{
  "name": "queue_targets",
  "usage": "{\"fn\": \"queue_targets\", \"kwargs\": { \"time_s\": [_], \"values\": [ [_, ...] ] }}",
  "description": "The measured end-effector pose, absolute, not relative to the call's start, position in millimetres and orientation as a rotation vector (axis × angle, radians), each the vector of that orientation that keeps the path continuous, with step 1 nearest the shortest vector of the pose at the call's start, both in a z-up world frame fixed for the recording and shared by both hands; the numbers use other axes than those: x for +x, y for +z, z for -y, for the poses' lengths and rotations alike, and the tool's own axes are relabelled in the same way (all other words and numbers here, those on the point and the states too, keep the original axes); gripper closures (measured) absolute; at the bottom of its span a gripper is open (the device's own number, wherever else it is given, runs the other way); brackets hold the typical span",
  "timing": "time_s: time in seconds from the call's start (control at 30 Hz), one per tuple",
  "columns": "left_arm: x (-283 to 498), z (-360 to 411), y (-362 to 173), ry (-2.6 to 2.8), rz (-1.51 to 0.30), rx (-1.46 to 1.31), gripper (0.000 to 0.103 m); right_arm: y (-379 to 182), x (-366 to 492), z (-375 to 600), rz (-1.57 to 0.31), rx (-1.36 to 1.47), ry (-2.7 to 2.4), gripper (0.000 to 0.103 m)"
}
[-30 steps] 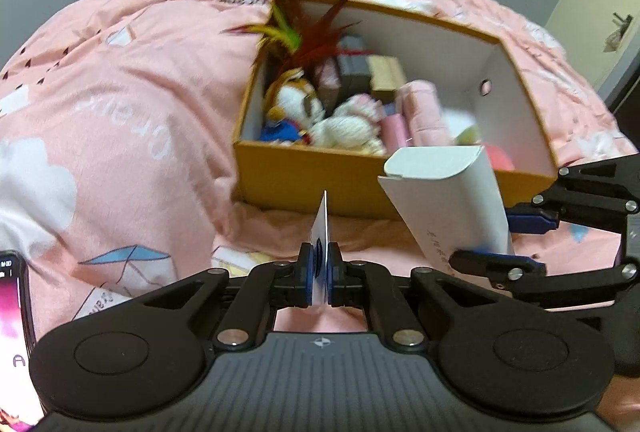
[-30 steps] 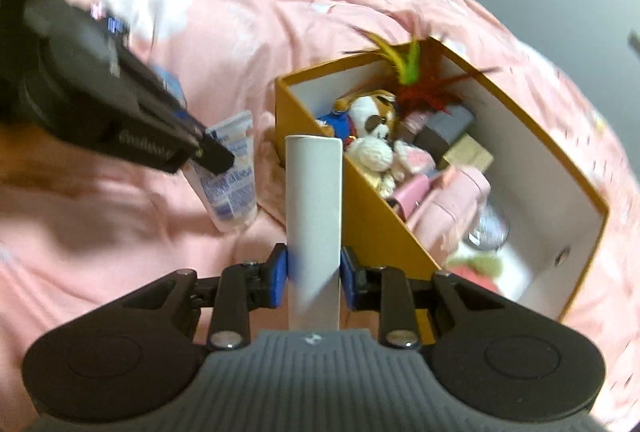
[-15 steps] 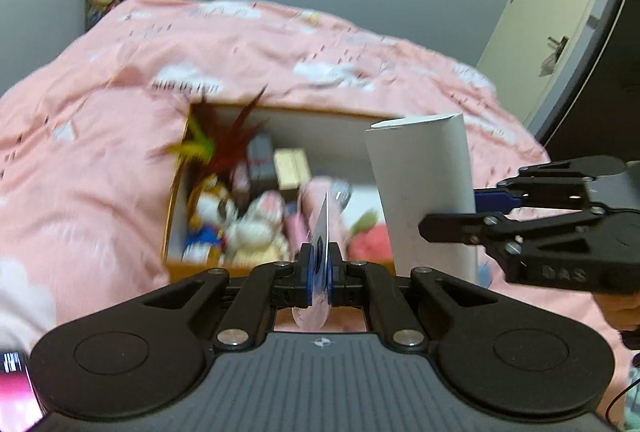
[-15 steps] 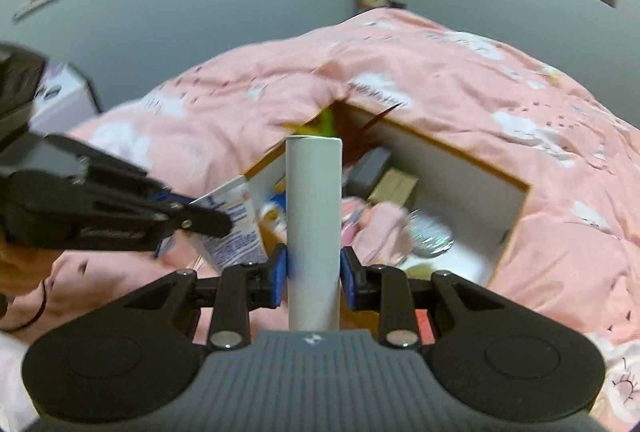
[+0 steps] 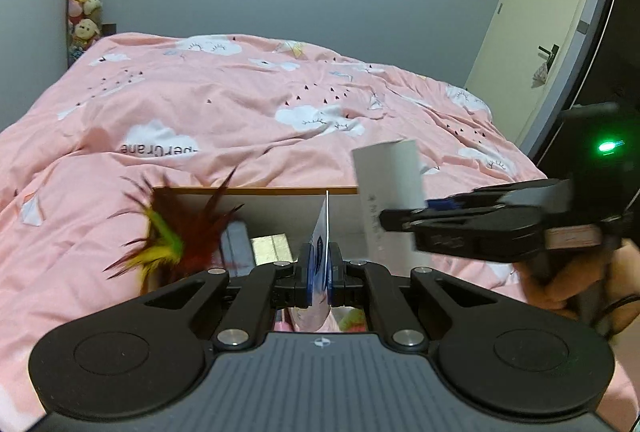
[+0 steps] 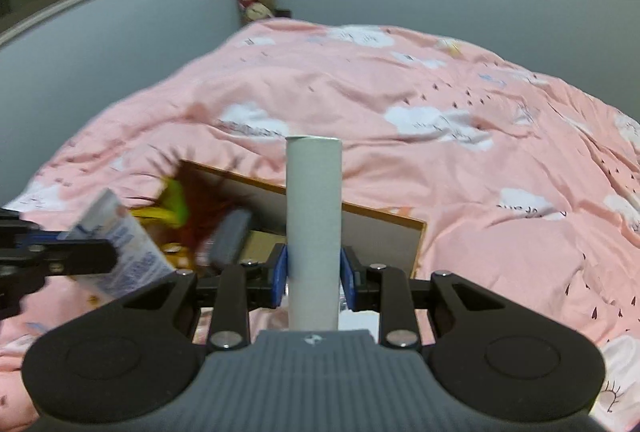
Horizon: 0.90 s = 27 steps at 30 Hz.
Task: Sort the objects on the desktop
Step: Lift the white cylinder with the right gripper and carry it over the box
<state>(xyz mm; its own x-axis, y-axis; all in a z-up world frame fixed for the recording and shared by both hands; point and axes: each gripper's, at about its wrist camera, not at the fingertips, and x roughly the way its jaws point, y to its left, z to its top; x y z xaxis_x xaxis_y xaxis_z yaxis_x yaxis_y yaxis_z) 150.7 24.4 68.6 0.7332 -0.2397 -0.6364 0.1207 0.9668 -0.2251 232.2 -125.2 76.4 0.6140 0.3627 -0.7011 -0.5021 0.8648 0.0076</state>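
White carton [image 6: 313, 228], tall and upright, in the right claw [image 6: 313, 274]; thin blue-printed sachet [image 5: 320, 244] in the left claw [image 5: 319, 274].

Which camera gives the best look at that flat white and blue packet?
The right wrist view: the flat white and blue packet shows its printed face there, though blurred. The left wrist view sees it edge-on, pinched in the left gripper.

The left hand-held gripper [image 5: 319, 274] is pinching a thin white and blue packet [image 5: 322, 232] edge-on between its 2 blue pads, above an open cardboard box [image 5: 256, 189] that is sitting on the bed [image 5: 240, 104]. The right hand-held gripper [image 5: 404, 210] is reaching in from the right, clamping a white paper tube [image 5: 390, 172]. Red and yellow feathers [image 5: 176, 236] are sticking out at the box's left end.
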Motion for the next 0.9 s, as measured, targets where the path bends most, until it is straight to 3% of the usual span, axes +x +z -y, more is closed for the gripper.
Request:
{"fn": "queue_targets", "kwargs": {
  "time_s": [0.37,0.9],
  "values": [
    [188,-28,42,-0.230,-0.775,-0.207,0.097,20,278,100,-0.917,-0.275,0.352,0.074],
    [205,-40,35,-0.274,-0.770,-0.264,0.097,38,275,108,-1.117,-0.288,0.395,0.074]
  ]
}}
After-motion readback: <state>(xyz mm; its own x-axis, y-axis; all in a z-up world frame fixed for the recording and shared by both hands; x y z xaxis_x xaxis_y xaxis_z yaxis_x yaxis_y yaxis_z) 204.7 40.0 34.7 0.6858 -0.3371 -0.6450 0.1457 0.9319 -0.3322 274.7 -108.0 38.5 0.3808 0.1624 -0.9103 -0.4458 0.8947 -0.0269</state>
